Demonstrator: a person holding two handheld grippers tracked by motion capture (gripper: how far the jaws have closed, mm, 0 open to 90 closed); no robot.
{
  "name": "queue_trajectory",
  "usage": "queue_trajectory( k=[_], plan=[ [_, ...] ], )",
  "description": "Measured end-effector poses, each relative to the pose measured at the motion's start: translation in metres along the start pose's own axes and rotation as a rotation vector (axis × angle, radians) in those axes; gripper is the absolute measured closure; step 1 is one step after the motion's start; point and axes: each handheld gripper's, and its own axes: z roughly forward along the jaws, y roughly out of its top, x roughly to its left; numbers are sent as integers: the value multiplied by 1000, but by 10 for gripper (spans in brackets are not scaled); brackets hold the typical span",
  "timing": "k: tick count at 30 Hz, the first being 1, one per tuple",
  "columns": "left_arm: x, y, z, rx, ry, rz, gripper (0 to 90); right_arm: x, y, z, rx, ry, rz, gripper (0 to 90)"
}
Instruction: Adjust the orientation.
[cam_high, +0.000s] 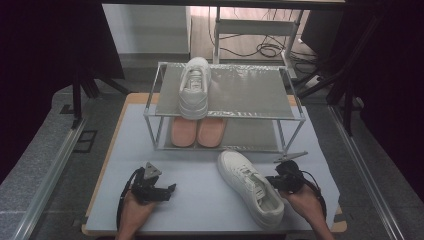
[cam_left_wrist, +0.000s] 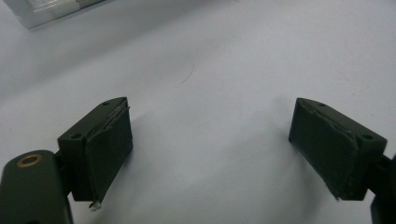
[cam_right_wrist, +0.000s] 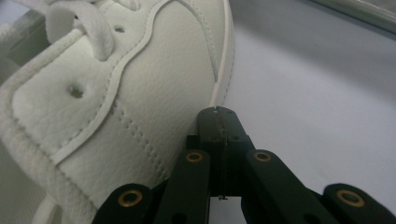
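- Shoe (cam_high: 251, 188) lies on the bench (cam_high: 200, 200), in front of the rack (cam_high: 225, 107).
- Right claw (cam_right_wrist: 219, 122) is closed, empty, pressing the shoe's side.
- Left claw (cam_left_wrist: 210, 140) sits open, left of the shoe.
- Pushing may spin the shoe off the bench.

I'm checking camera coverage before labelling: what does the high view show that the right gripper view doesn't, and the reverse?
High view alone: the two-tier metal shoe rack with a white sneaker on top and a pink pair below, plus the left gripper, jaws open. Right gripper view alone: the stitching and vent holes on the shoe's side, and the shut jaw tips pressed against it. Both share the white leather sneaker on the table, the right gripper and the pale grey tabletop.
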Motion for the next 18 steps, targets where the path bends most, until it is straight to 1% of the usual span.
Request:
queue_trajectory(
  k=[7,12,16,18],
  plan=[
    [0,0,0,1,0,0,133,8,18,15,12,57,-34,900],
    [0,0,0,0,0,0,133,16,32,27,23,108,-65,900],
    [0,0,0,0,0,0,133,24,42,36,30,131,-87,900],
    [0,0,0,-2,0,0,134,26,46,37,33,128,-104,900]
  ],
)
